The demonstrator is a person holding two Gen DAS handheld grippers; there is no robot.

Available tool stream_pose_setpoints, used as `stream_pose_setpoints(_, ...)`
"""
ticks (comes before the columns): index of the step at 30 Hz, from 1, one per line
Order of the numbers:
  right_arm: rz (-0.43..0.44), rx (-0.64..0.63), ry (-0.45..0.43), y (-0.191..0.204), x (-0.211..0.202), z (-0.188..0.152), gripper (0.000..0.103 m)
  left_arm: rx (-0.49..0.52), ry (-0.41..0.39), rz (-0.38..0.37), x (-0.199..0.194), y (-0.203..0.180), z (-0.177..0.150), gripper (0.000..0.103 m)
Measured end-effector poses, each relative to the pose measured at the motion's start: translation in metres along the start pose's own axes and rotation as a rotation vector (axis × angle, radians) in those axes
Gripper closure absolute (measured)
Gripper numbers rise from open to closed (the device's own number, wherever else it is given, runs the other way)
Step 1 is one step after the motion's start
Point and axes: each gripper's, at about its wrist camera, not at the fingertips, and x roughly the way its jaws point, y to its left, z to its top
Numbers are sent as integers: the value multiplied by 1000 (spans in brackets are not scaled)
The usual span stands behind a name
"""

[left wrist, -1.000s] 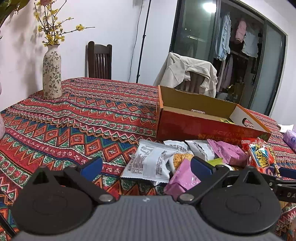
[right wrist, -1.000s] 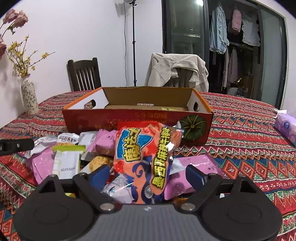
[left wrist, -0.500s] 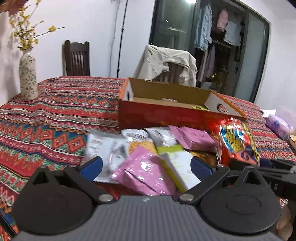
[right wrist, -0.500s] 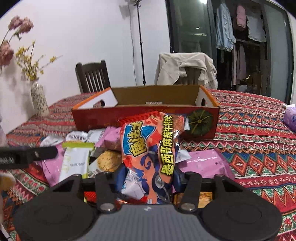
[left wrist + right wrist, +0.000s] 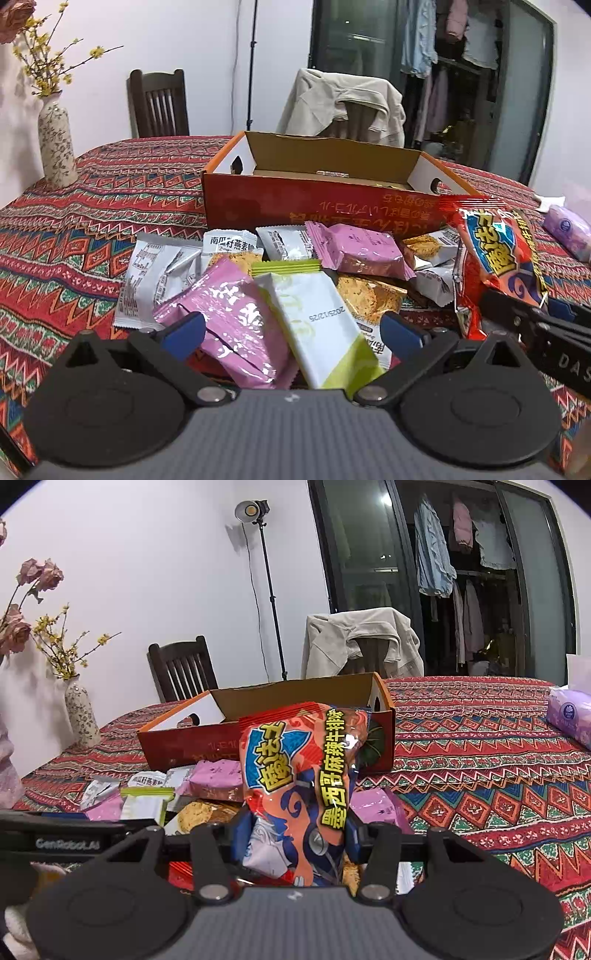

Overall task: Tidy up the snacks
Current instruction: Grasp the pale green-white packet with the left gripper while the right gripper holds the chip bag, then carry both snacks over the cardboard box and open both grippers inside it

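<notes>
one open cardboard box (image 5: 295, 698) waits behind the snack pile (image 5: 280, 280). my right gripper (image 5: 295, 834) is clamped on the red chip bag (image 5: 303, 760), raised just before the box; next i judge it goes in. my left gripper (image 5: 291, 328) gapes over a green-white packet (image 5: 317, 325).
</notes>
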Motion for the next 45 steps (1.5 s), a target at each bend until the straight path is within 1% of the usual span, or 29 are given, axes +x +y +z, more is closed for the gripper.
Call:
stream_pose_setpoints(2,9,0,-5,-2,-1,-1,55,-17,8,12,1,-4,-2,0)
stream_pose_setpoints(4,17,0,-7,-4,-2,-3,55,-23,6,29,2,-8,-4,3)
stream_pose_setpoints(9,32,4,-3,-8,-5,-7,55,-7,0,58,3,-19,-8,14)
stream_pose_setpoints(12,39,3,-3,-9,-7,-7,55,8,-4,56,3,-23,-10,23)
stream_pose_setpoints(13,41,2,-2,-9,-7,-7,55,9,-5,56,3,-24,-10,24)
stream_pose_setpoints(14,42,1,-1,-9,-7,-8,55,10,-6,59,2,-24,-10,28)
stream_pose_setpoints(15,43,0,-1,-9,-7,-8,55,14,-5,58,2,-25,-11,34)
stream_pose_setpoints(16,43,-2,0,-9,-7,-8,55,18,-6,60,1,-25,-11,37)
stream_pose_setpoints(17,43,-3,1,-8,-7,-7,55,21,-4,50,1,-25,-11,46)
stream_pose_setpoints(18,43,-4,1,-8,-7,-8,55,21,4,32,2,-25,-10,52)
stream_pose_setpoints(20,43,-7,2,-7,-7,-8,55,23,4,32,2,-24,-11,52)
stream_pose_setpoints(26,44,-11,6,-3,-9,-10,55,1,4,18,0,-18,-9,58)
stream_pose_setpoints(30,43,-14,6,-2,-11,-10,55,-13,5,-1,-2,-12,-7,60)
stream_pose_setpoints(39,33,-21,3,4,-11,-7,55,-22,-24,-29,-6,-1,-2,64)
stream_pose_setpoints(45,26,-17,-15,4,-14,0,54,-25,-63,-52,-16,4,6,64)
